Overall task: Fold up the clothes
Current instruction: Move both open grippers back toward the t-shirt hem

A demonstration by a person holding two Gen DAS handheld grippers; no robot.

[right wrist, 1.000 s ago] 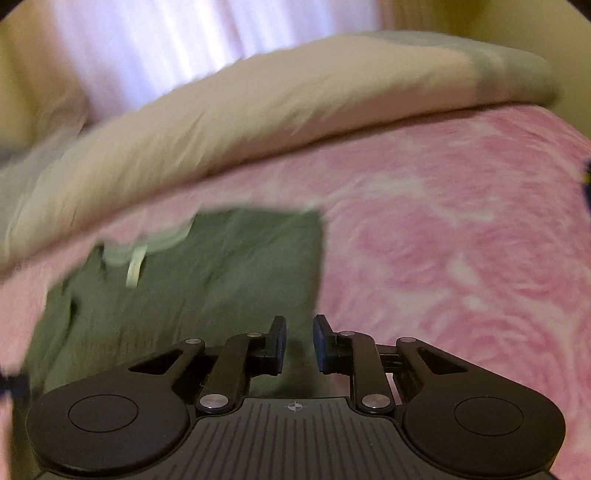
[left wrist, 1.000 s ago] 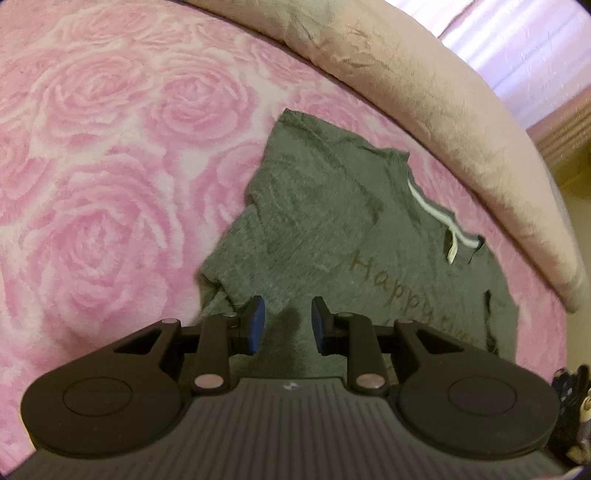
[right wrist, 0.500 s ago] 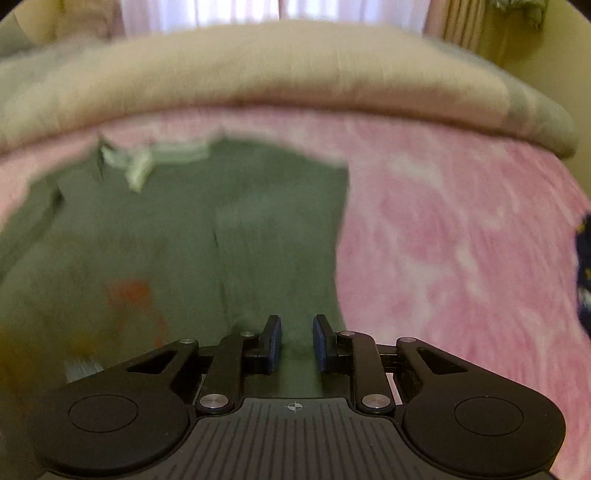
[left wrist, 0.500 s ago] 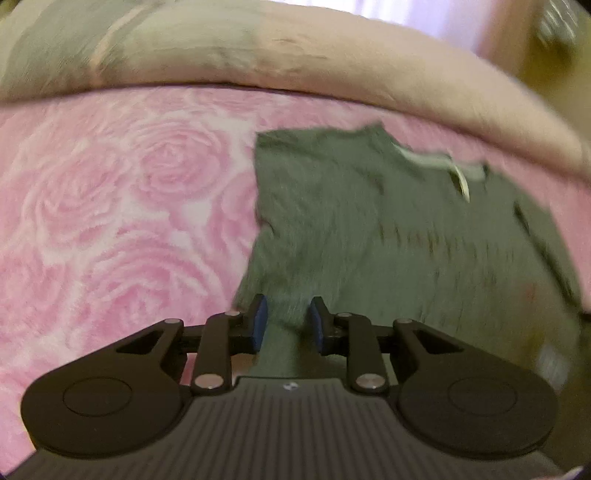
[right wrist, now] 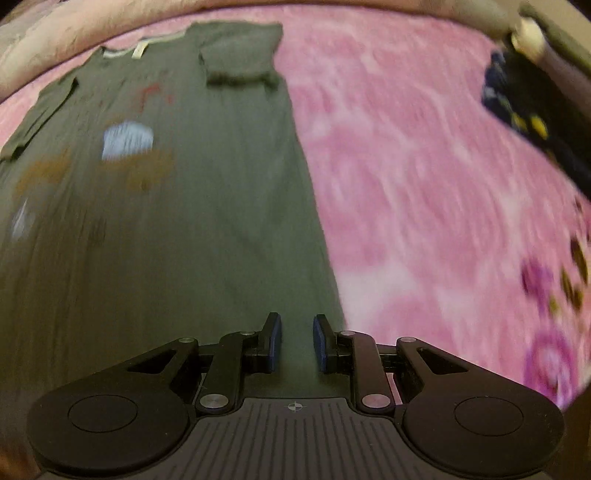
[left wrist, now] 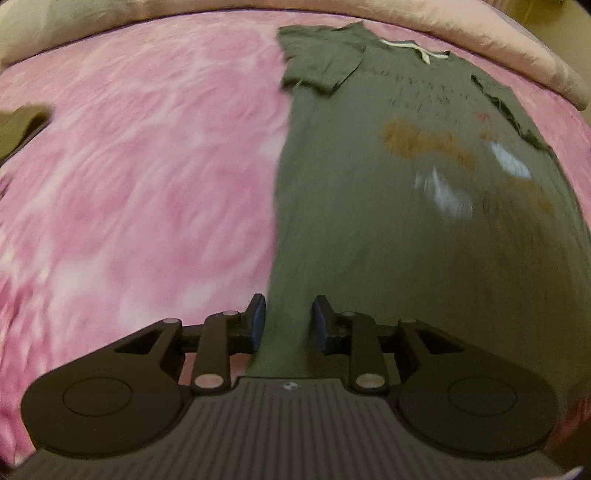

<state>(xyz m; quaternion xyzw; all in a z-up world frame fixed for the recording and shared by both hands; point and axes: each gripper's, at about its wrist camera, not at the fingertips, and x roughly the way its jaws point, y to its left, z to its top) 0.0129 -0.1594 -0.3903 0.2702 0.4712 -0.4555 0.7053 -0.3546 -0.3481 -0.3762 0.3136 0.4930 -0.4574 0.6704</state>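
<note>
An olive-green T-shirt (left wrist: 369, 184) with an orange and white print lies stretched lengthwise on the pink rose bedspread (left wrist: 147, 184), collar (left wrist: 413, 48) far from me. Both sleeves are folded inward onto the body. My left gripper (left wrist: 288, 319) is at the near left corner of the hem, fingers close together with a strip of fabric running between them. In the right wrist view the same T-shirt (right wrist: 184, 203) fills the left half, and my right gripper (right wrist: 297, 341) holds the near right corner of the hem likewise. Both views are motion-blurred.
A beige duvet (left wrist: 498, 33) is rolled along the far edge of the bed. A dark navy garment (right wrist: 524, 107) with yellow marks lies at the far right, and a purple floral fabric (right wrist: 554, 295) nearer. Another olive piece (left wrist: 22, 125) sits at the far left.
Both grippers have pulled back towards me with the hem. The T-shirt has gone from bunched to drawn out long and flat, and its print now shows.
</note>
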